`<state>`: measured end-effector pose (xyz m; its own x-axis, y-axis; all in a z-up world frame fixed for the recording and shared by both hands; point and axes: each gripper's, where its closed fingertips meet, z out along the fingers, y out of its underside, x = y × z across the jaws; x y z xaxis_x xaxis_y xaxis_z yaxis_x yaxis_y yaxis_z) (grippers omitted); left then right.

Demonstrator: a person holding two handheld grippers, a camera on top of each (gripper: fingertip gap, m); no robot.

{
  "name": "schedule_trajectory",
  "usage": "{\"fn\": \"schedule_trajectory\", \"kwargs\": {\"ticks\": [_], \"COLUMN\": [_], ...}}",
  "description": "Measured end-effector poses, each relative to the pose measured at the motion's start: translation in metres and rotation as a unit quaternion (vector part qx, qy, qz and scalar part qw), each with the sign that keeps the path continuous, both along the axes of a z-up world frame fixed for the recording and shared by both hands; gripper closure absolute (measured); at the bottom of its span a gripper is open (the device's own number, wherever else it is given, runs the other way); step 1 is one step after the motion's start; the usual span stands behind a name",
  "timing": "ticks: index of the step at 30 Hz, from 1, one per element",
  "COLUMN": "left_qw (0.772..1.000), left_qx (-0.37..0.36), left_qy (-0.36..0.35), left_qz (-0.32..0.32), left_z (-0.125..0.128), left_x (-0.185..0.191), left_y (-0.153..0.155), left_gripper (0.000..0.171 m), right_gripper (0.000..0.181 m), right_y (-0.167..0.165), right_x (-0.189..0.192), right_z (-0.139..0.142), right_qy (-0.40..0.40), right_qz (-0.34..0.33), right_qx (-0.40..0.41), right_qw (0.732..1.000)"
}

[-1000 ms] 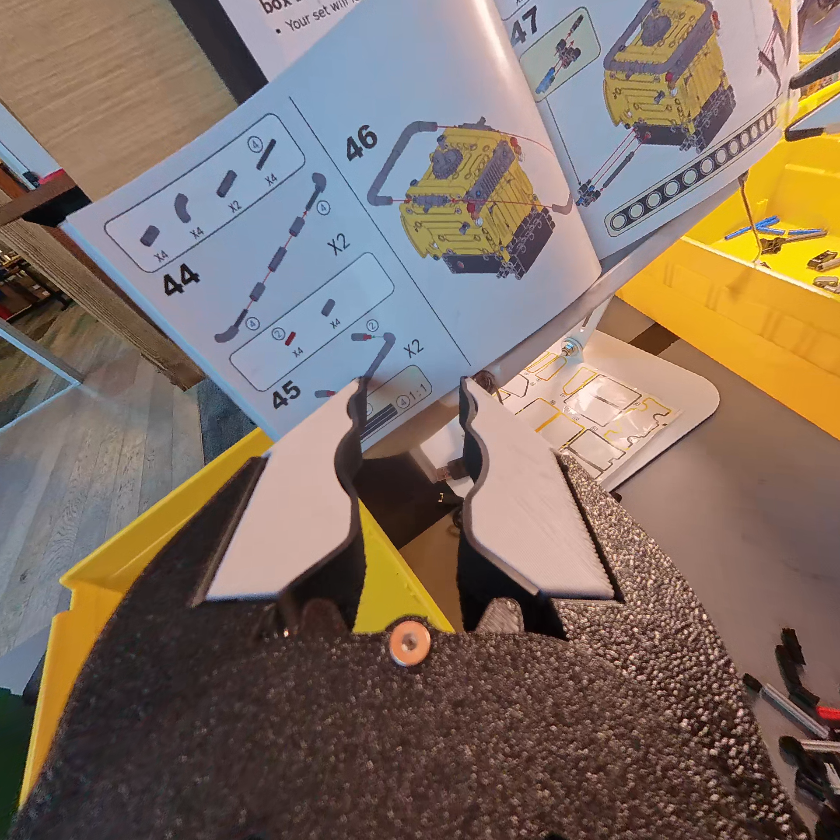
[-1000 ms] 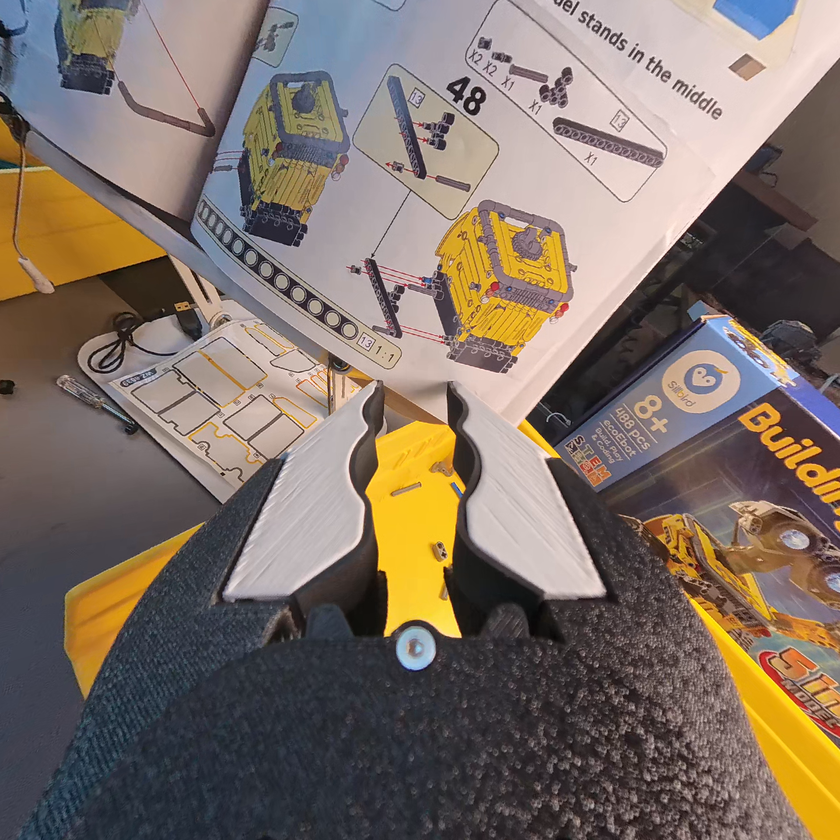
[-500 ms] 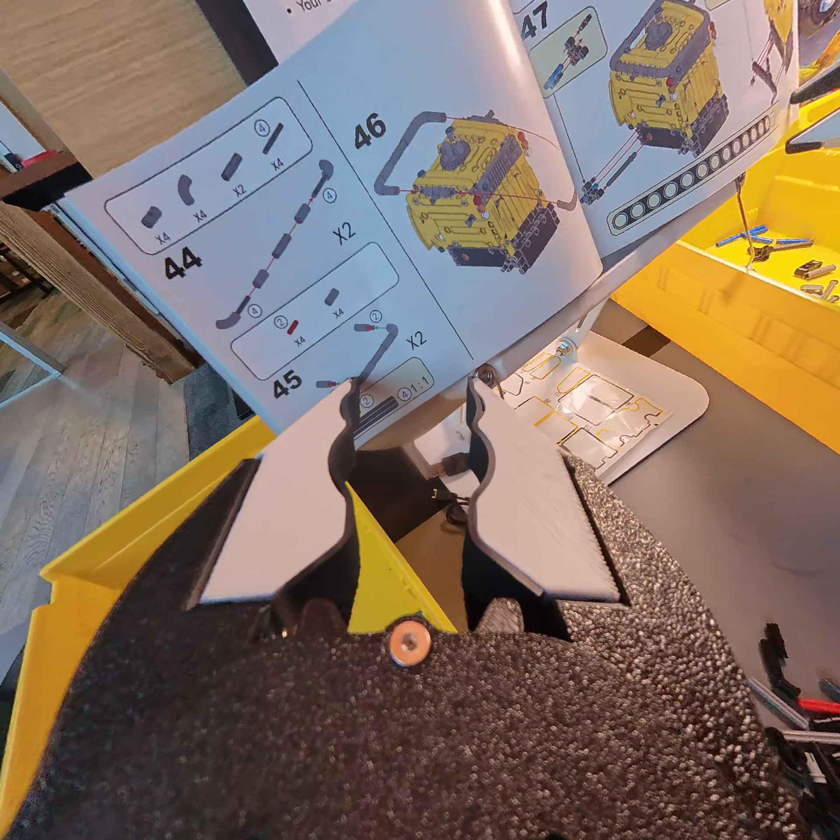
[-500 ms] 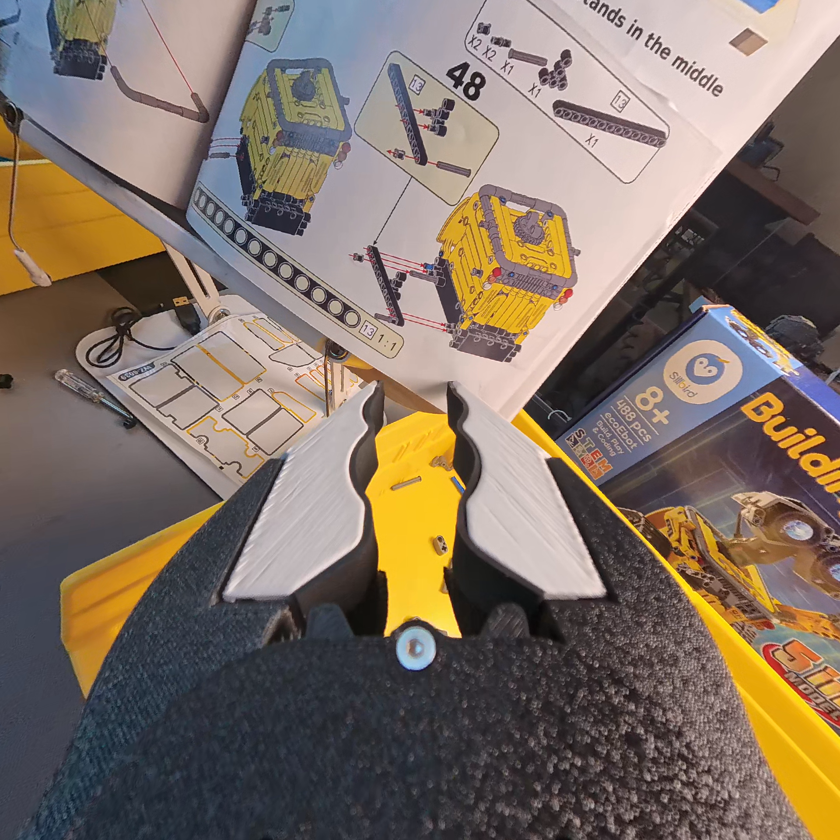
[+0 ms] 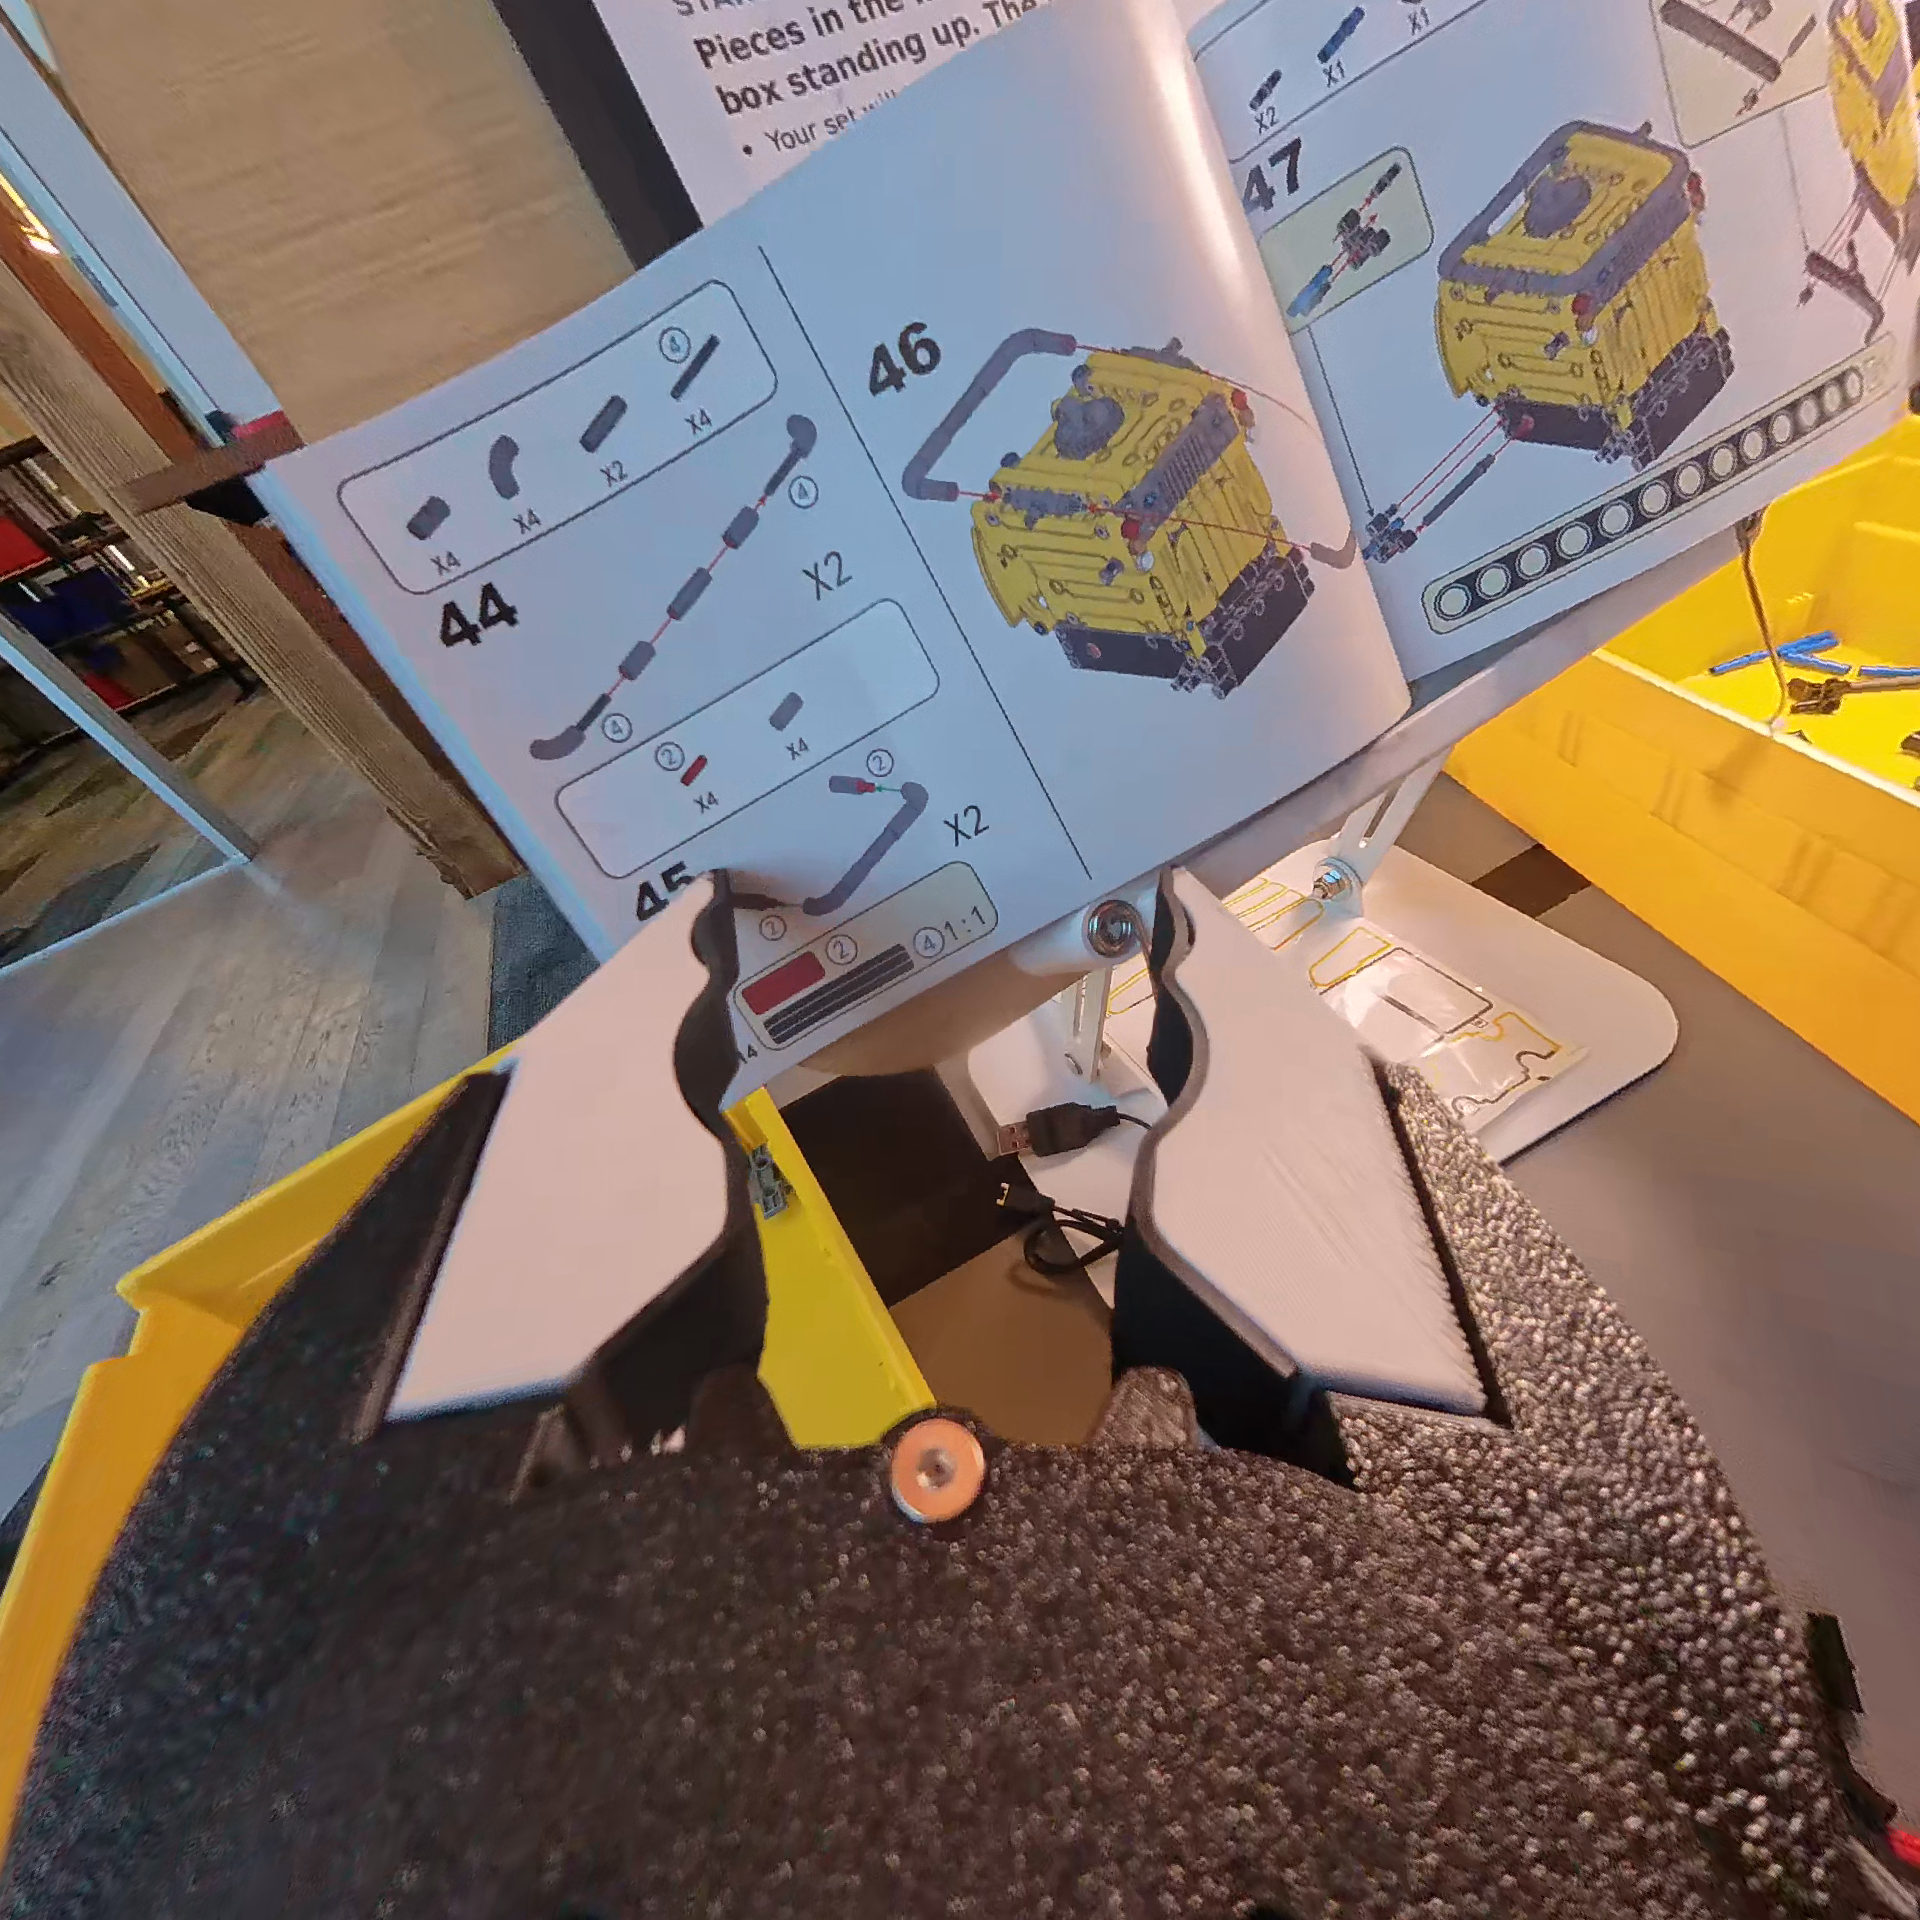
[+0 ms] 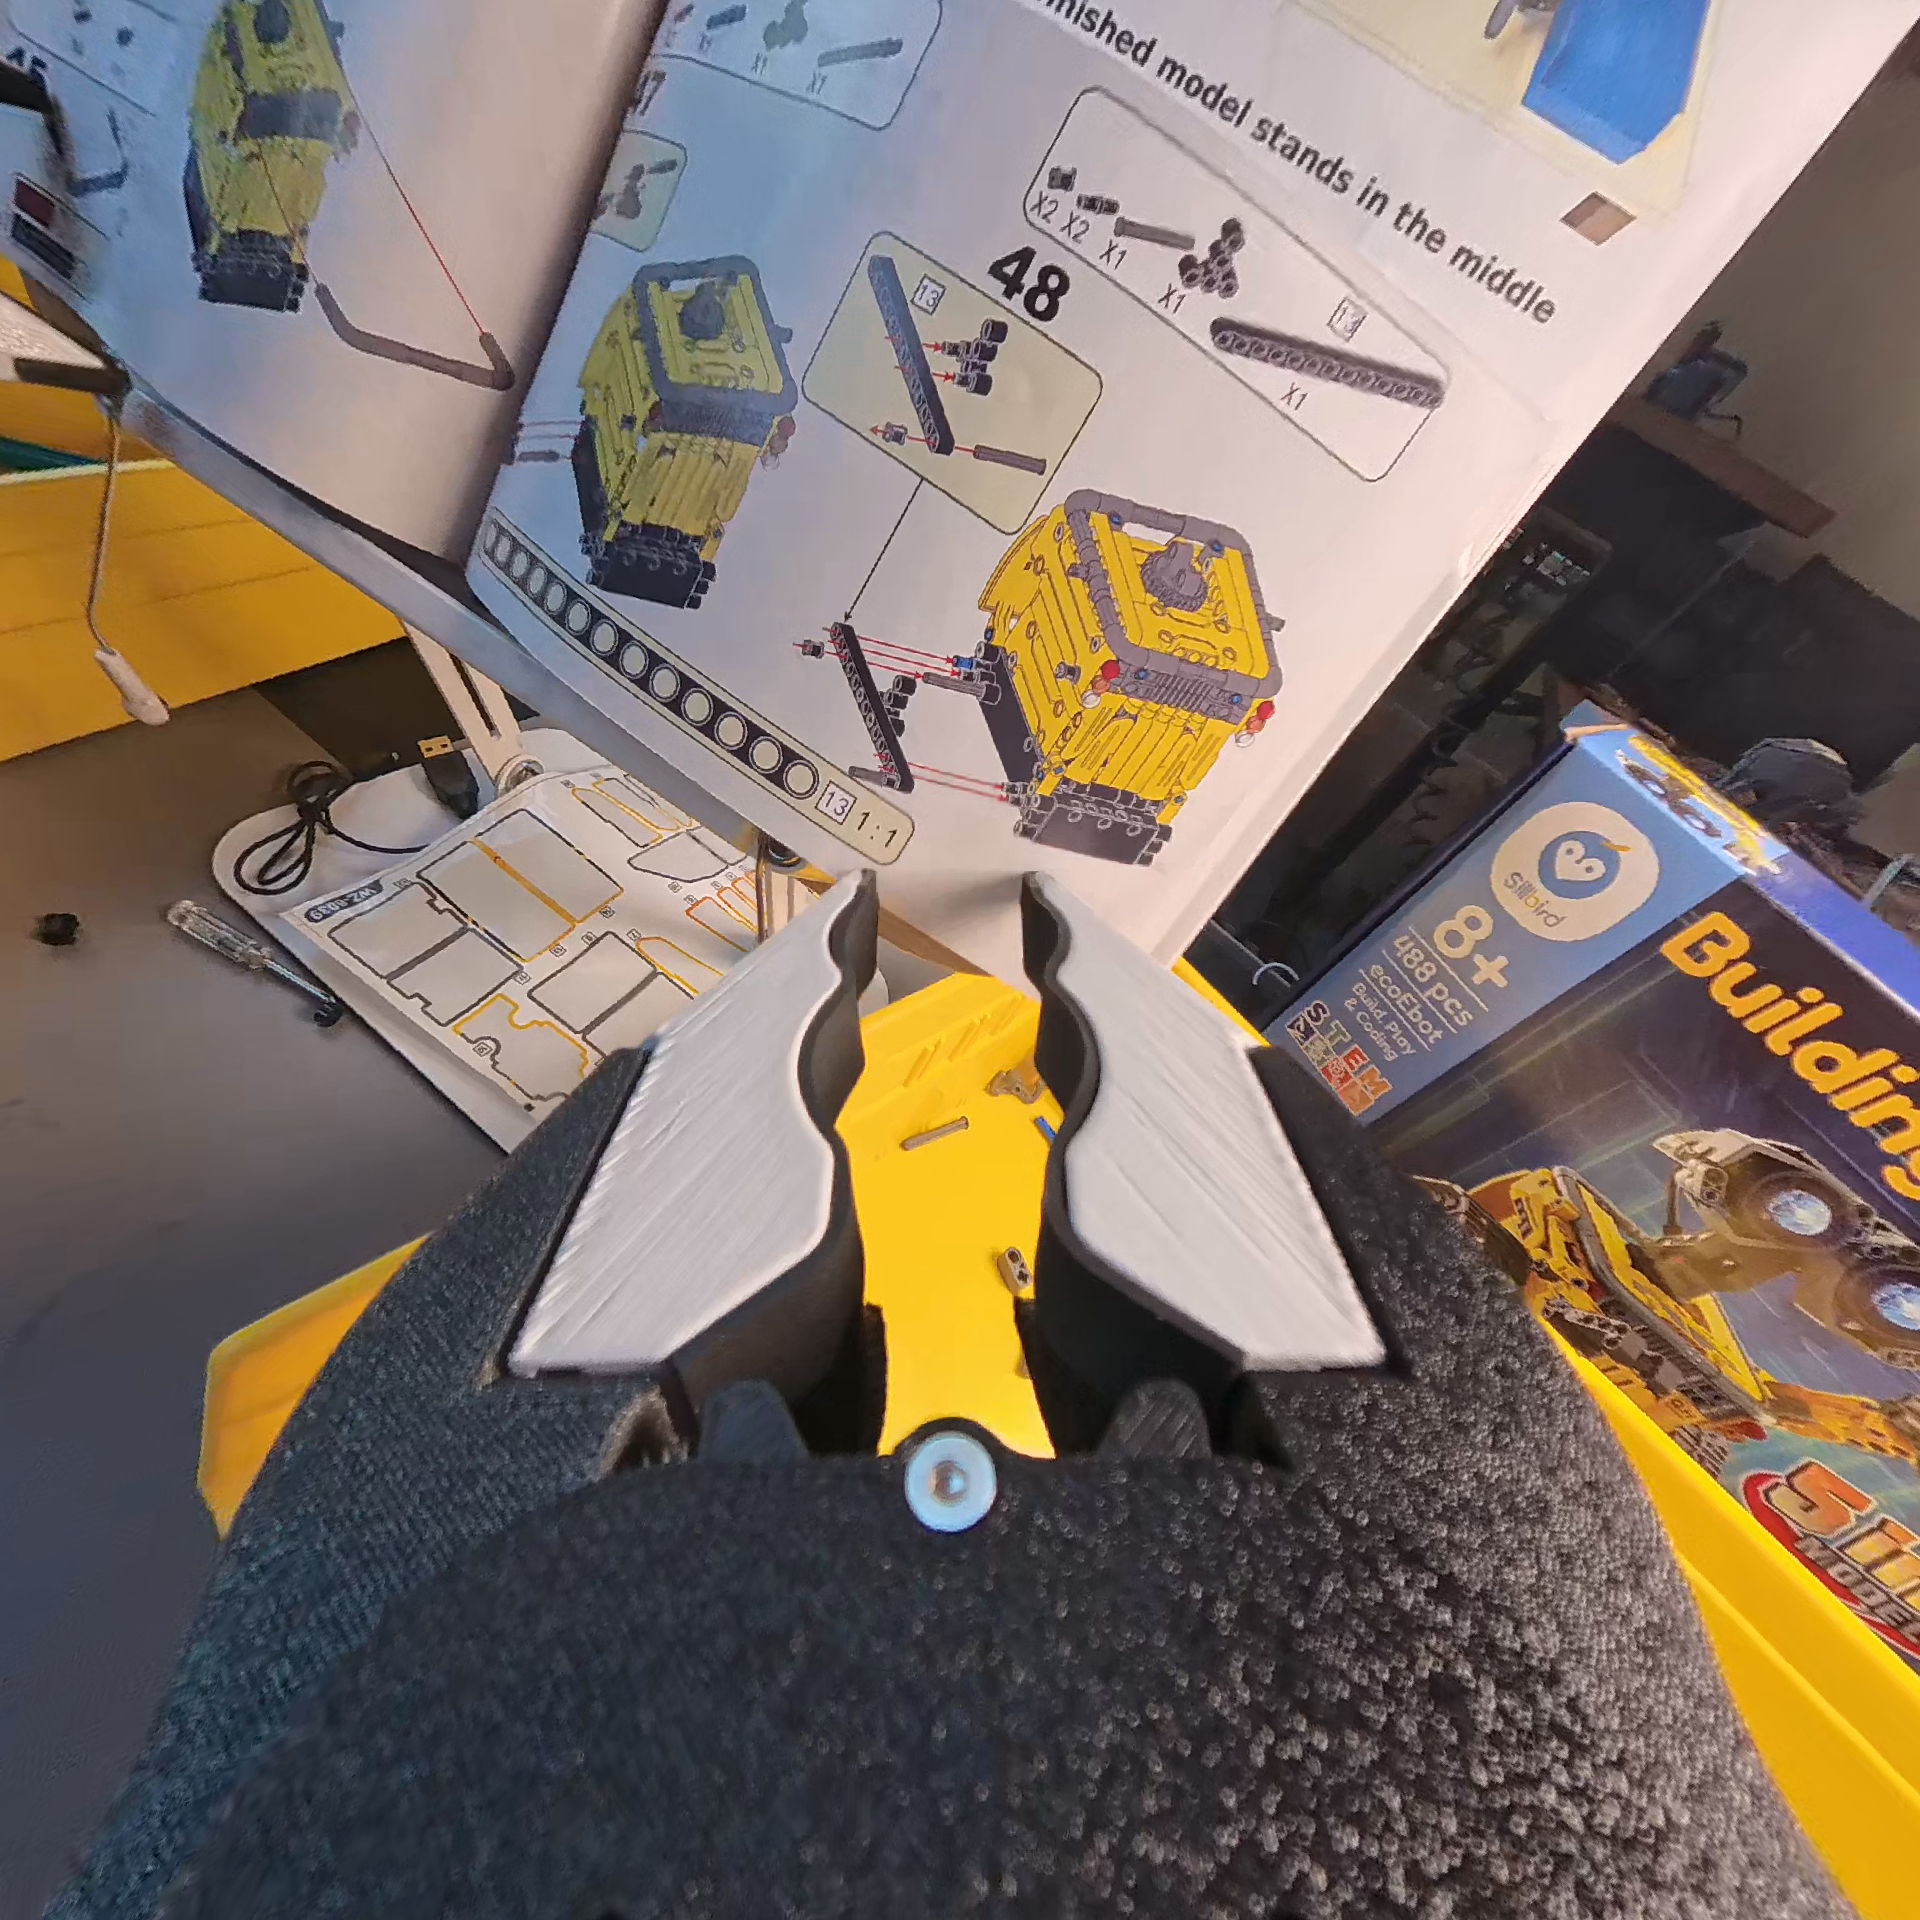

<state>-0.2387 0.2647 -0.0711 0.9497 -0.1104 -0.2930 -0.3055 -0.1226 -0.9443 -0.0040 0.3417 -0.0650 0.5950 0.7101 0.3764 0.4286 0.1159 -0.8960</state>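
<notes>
1. Standing open on a white tilted stand (image 5: pixel 1351 862), the instruction booklet (image 5: pixel 883 540) fills the upper part of both wrist views, its pages showing drawings of a yellow block-built model.
2. Lying at the right of the right wrist view, a blue toy box (image 6: pixel 1662 1091) printed with a yellow vehicle sits just beside a yellow tray (image 6: pixel 935 1091).
3. Sitting under the left gripper (image 5: pixel 940 914), another yellow tray (image 5: pixel 821 1299) shows its rim between the fingers; a third yellow tray (image 5: pixel 1714 790) stands farther right with blue and dark pieces in it.
4. Resting on the stand's white base, a sticker sheet (image 6: pixel 499 956) with grey and orange outlines lies flat, a black cable (image 6: pixel 301 821) coiled near it.
5. Spreading wide, the left gripper's fingers hold nothing, their tips in front of the booklet's lower edge.
6. Hanging over its tray, the right gripper (image 6: pixel 945 904) has a narrower gap and grips nothing.
7. Lying on the grey table, a small clear-handled screwdriver (image 6: pixel 249 961) rests left of the sheet.
8. Scattered in the tray below the right gripper, small grey pins (image 6: pixel 935 1132) lie apart.
</notes>
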Motion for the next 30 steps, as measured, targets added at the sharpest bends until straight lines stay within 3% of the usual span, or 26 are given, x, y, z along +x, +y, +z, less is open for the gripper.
{"fn": "schedule_trajectory", "kwargs": {"ticks": [6, 11, 15, 19, 25, 30], "left_qw": [1.000, 1.000, 1.000, 1.000, 1.000, 1.000], "left_qx": [0.011, 0.015, 0.018, 0.015, 0.009, 0.015], "left_qy": [-0.006, -0.007, -0.010, -0.012, -0.013, -0.024], "left_qz": [0.004, 0.012, 0.014, 0.015, 0.012, 0.012], "left_z": [0.002, 0.002, 0.002, 0.001, 0.000, 0.004], "left_x": [-0.004, -0.006, -0.006, -0.007, -0.011, -0.013], "left_y": [0.000, 0.001, 0.001, 0.000, -0.004, -0.008], "left_gripper": [0.099, 0.103, 0.103, 0.104, 0.104, 0.105], "right_gripper": [0.155, 0.156, 0.156, 0.156, 0.157, 0.155], "right_y": [-0.014, -0.038, -0.053, -0.048, -0.016, -0.017], "right_x": [-0.007, -0.043, -0.080, -0.106, -0.104, -0.103], "right_z": [0.035, 0.054, 0.046, 0.028, 0.005, 0.005], "right_qy": [0.056, 0.056, 0.010, -0.048, -0.088, -0.065], "right_qz": [0.002, 0.050, 0.086, 0.093, 0.061, 0.066], "right_qx": [0.005, 0.010, 0.013, 0.034, 0.047, 0.034], "right_qw": [0.998, 0.997, 0.996, 0.994, 0.993, 0.995]}}
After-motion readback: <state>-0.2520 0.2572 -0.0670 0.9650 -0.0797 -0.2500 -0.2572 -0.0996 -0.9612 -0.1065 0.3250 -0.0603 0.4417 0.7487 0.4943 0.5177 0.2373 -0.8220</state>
